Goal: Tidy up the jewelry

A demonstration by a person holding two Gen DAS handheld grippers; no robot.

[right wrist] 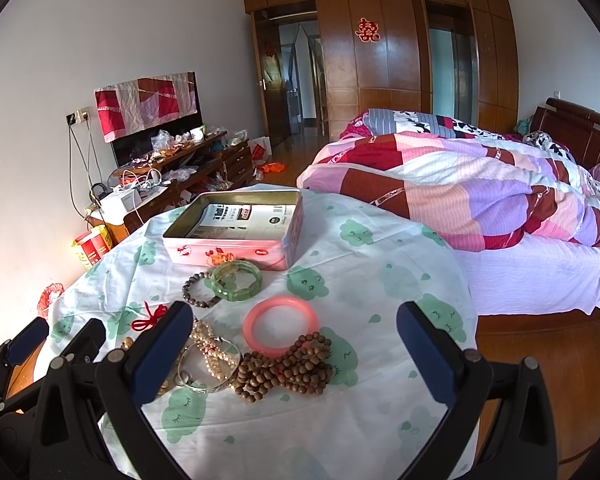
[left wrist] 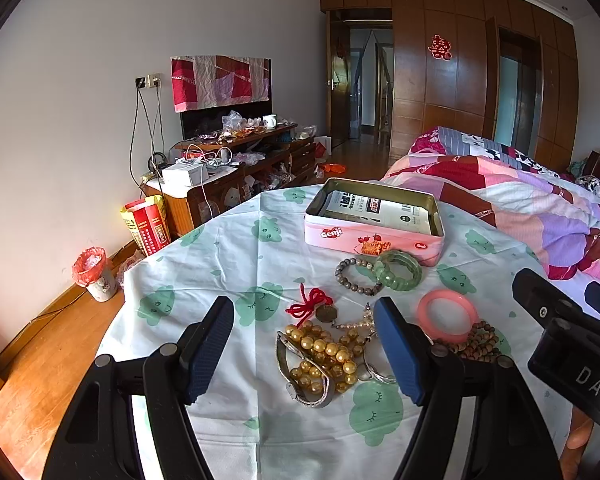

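Both tongs hang released above the cloth-covered table (right wrist: 380, 420), holding nothing: the left gripper (left wrist: 306, 344) over the golden bead strand (left wrist: 328, 354), the right gripper (right wrist: 296, 344) over the wooden beads (right wrist: 288, 372) and pink bangle (right wrist: 281, 326). Beyond them the green bangle (right wrist: 236, 280) lies just before the open tin (right wrist: 236, 232). Judging by this, sorting has hardly begun; next comes lowering onto one piece and carrying it to the tin.

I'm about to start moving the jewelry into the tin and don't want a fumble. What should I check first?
1. Left tongs open, holding nothing: ok.
2. Right tongs open, holding nothing: ok.
3. Pink tin lid off: ok, though printed paper covers its floor.
4. Pink bangle lying free: not ok, brown wooden beads overlap its near edge.
5. Gold beads separate from the watch: not ok, piled together.
6. Green bangle free: not ok, it rests on the grey bead bracelet.
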